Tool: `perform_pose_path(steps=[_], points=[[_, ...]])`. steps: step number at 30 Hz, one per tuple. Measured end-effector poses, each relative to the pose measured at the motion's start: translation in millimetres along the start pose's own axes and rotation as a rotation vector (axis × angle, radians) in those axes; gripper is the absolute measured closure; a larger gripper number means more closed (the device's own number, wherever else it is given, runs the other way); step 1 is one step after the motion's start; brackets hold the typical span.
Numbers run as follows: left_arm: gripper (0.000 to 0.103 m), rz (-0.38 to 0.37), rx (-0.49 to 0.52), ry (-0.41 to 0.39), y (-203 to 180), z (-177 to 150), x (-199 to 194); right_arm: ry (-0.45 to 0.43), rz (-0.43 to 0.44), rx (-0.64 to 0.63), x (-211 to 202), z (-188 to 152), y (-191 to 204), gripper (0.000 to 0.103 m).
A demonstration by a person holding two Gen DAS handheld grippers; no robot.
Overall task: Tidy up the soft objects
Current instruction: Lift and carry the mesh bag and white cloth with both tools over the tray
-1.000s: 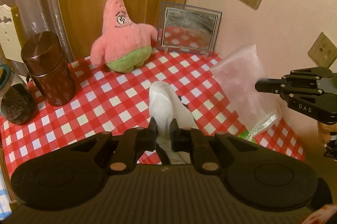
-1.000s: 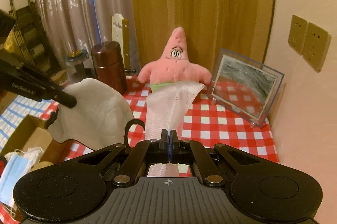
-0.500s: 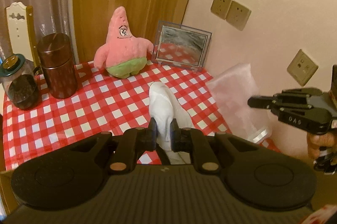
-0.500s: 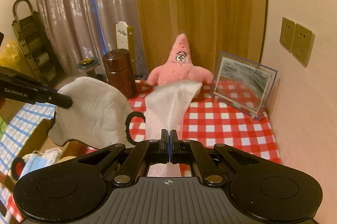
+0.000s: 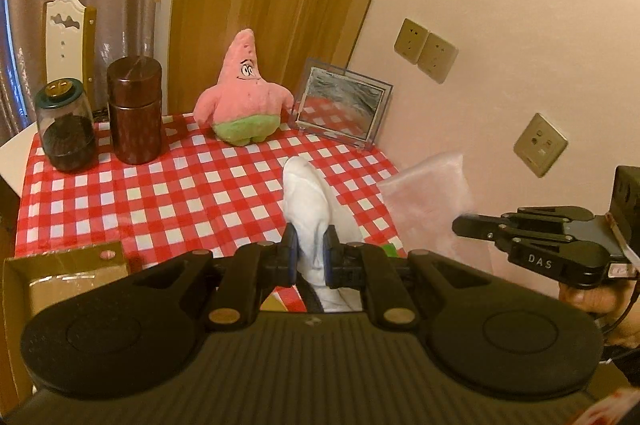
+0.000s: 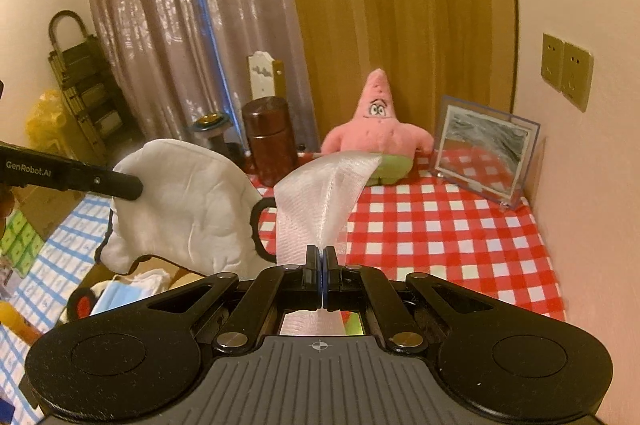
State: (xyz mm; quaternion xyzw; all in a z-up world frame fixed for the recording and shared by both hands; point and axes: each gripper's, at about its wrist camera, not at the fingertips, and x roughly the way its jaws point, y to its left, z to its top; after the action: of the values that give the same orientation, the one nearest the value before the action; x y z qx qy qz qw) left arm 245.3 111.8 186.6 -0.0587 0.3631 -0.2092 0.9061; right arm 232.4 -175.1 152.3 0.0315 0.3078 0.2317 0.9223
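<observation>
Layout of things on the table [image 5: 168,193].
A plush star [image 5: 244,97] is sitting at the back, a framed picture [image 5: 342,107] standing right of it, a canister [image 5: 135,111] and jar [image 5: 66,125] left; a box [image 5: 64,271] is lying before the table's left corner.

White letters "DAS" stand on the side of the black two-finger right gripper [image 5: 464,225], seen to the right of the left gripper's own camera. White lettering "GenRobot.AI" runs along the black left gripper [image 6: 134,186], seen at the right gripper's left.
</observation>
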Motion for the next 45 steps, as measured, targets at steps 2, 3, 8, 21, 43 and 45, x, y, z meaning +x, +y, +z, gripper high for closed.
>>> perform_pose_path(steps=[2, 3, 8, 21, 43, 45], points=[[0.093, 0.001, -0.003, -0.005, -2, -5, -12, -0.006, 0.007, -0.004, -7, -5, 7, 0.103], [0.093, 0.003, -0.005, -0.008, -3, -8, -18, -0.006, 0.011, -0.005, -10, -7, 10, 0.103], [0.093, 0.014, -0.009, -0.028, -9, -22, -50, -0.025, 0.036, -0.013, -26, -19, 28, 0.103], [0.093, 0.069, -0.113, -0.106, -13, -79, -108, -0.064, 0.113, 0.007, -59, -34, 64, 0.103], [0.093, 0.198, -0.172, -0.148, 20, -134, -150, -0.029, 0.218, -0.032, -41, -43, 125, 0.103], [0.093, 0.212, -0.177, -0.148, 27, -137, -154, -0.023, 0.228, -0.033, -39, -44, 131, 0.103]])
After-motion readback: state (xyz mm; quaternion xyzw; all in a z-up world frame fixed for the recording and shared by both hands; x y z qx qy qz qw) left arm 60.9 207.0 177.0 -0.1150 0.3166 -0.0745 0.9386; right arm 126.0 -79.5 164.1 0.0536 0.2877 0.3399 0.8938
